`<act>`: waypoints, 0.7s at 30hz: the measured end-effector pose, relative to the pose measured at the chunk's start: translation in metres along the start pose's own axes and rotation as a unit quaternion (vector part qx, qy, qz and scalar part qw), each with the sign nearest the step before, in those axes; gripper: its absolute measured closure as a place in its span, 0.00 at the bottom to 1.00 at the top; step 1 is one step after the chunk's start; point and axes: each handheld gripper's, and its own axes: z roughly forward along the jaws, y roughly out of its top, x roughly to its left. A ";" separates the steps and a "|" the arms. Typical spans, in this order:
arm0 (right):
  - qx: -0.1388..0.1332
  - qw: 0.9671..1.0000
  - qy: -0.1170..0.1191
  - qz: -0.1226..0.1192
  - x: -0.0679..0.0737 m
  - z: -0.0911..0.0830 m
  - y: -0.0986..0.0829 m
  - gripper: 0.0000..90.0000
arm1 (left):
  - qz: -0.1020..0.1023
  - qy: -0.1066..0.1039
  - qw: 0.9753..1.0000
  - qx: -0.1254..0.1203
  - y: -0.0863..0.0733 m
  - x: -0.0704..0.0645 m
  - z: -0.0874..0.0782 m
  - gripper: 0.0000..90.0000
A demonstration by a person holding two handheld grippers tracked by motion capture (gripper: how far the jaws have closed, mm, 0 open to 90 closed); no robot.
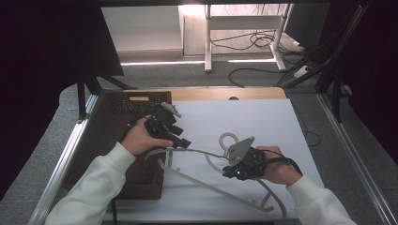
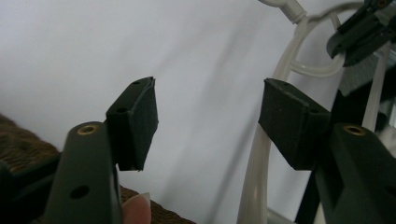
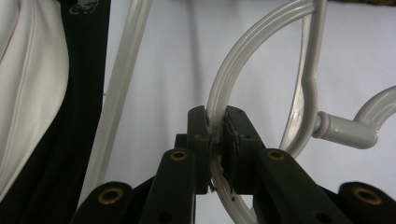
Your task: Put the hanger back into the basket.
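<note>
The left forearm, in a white sleeve (image 1: 89, 187), comes in from the near-left corner of the tabletop and angles toward its middle. The left hand (image 1: 139, 137) wraps the left gripper (image 1: 184, 143), which points toward the right edge and slightly toward the near edge; in the left gripper view its jaws stand wide apart with nothing between the pads (image 2: 135, 121), and a fingertip (image 2: 136, 209) shows at the bottom. The right forearm enters from the near-right corner, its sleeve (image 1: 317, 201) ending at the wrist. The right hand (image 1: 278, 165) holds the right gripper (image 1: 226, 171), aimed toward the left edge, its jaws pressed together on a pale rod (image 3: 243, 51).
</note>
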 end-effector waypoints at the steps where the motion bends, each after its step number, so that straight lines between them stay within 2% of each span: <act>1: 0.002 1.000 0.001 -0.006 0.001 0.000 0.001 0.90 | 0.003 -0.006 1.000 0.006 0.001 0.000 0.002 0.43; 6: 0.010 1.000 0.001 -0.021 0.004 0.002 0.002 0.90 | 0.016 -0.044 0.998 0.032 0.005 0.001 0.007 0.49; 11: 0.020 0.999 -0.007 -0.028 0.003 0.004 0.001 0.90 | 0.022 -0.086 0.995 0.036 0.008 0.003 0.007 0.49; 13: 0.021 0.999 -0.008 -0.029 0.003 0.004 0.000 0.90 | 0.024 -0.091 0.995 0.045 0.008 0.003 0.010 0.47; 15: 0.018 0.999 -0.008 -0.029 0.004 0.003 0.001 0.90 | 0.017 -0.097 0.994 0.051 0.008 0.000 0.016 0.46; 17: 0.017 0.999 -0.010 -0.033 0.004 0.003 0.001 0.90 | 0.026 -0.101 0.992 0.069 0.009 -0.001 0.021 0.47; 19: 0.015 0.999 -0.011 -0.035 0.004 0.002 0.001 0.90 | 0.029 -0.101 0.991 0.079 0.010 -0.003 0.024 0.51; 21: 0.013 0.999 -0.015 -0.037 0.004 0.002 0.002 0.90 | 0.031 -0.101 0.990 0.090 0.010 -0.003 0.027 0.61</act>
